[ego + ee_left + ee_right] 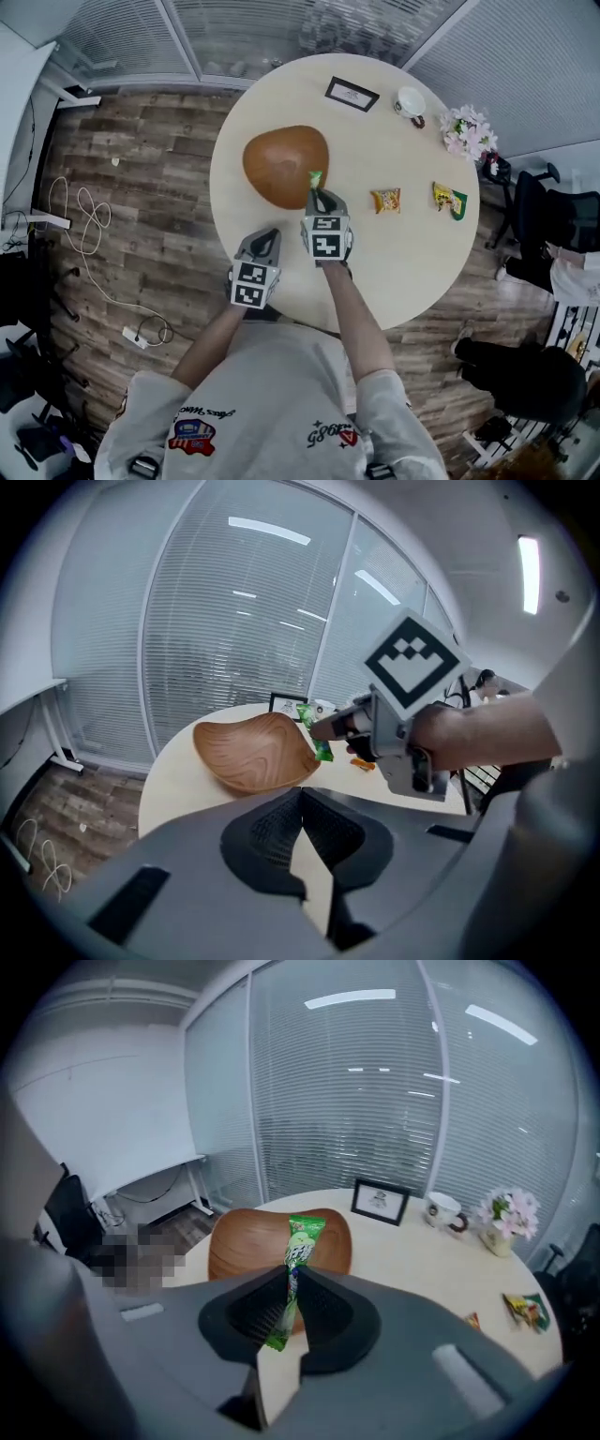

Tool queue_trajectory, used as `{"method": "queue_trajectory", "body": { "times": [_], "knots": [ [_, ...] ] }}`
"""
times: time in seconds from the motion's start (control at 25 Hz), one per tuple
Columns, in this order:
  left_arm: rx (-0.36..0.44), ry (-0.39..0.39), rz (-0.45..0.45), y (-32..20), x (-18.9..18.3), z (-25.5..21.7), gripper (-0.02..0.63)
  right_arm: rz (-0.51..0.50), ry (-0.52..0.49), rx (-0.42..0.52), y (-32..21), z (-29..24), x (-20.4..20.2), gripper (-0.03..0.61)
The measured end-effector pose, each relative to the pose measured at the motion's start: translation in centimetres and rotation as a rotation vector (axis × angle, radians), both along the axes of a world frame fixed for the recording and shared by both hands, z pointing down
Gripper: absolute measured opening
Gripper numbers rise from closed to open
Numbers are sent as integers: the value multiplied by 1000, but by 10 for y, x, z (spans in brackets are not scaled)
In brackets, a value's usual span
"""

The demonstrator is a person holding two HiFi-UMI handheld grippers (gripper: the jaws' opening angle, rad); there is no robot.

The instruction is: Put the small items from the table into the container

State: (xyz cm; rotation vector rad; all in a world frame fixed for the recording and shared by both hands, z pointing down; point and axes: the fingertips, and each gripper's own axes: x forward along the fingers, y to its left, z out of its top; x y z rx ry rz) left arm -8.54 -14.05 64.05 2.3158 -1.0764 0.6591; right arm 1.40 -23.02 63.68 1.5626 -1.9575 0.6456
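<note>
A brown wooden bowl sits on the round pale table. My right gripper is shut on a green snack packet and holds it above the bowl's near right rim. The green packet and the right gripper also show in the left gripper view, beside the bowl. My left gripper hangs near the table's front left edge, shut with nothing between its jaws. An orange packet and a yellow-green packet lie to the right.
At the table's far side stand a framed card, a white cup and a small pot of pink flowers. Office chairs stand at the right. Cables lie on the wooden floor at the left.
</note>
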Motion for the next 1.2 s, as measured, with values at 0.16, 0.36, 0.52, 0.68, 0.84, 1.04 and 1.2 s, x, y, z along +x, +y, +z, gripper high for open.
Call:
{"method": "queue_trajectory", "body": {
  "times": [0.16,0.36,0.52,0.68,0.84,1.04,1.2],
  "knots": [
    [-9,-25,-29,0,-19,2,8,-87,35,-37,-36,13,-33,37],
    [-14,-25,-57,7,-38,-2,8,-95,74,-87,-43,38,-46,37],
    [-13,-35,-63,10,-44,-2,8,-89,61,-70,-38,39,-48,78],
    [-7,-9,-79,10,-35,-2,8,-66,49,-17,-22,20,-36,75],
    [-1,10,-79,6,-16,-6,8,-31,7,53,11,-6,-12,33],
    [17,25,-73,9,10,-13,8,47,-64,77,62,-21,35,5],
    [22,22,-68,17,31,-14,8,90,-95,64,103,-19,68,3]
  ]
}}
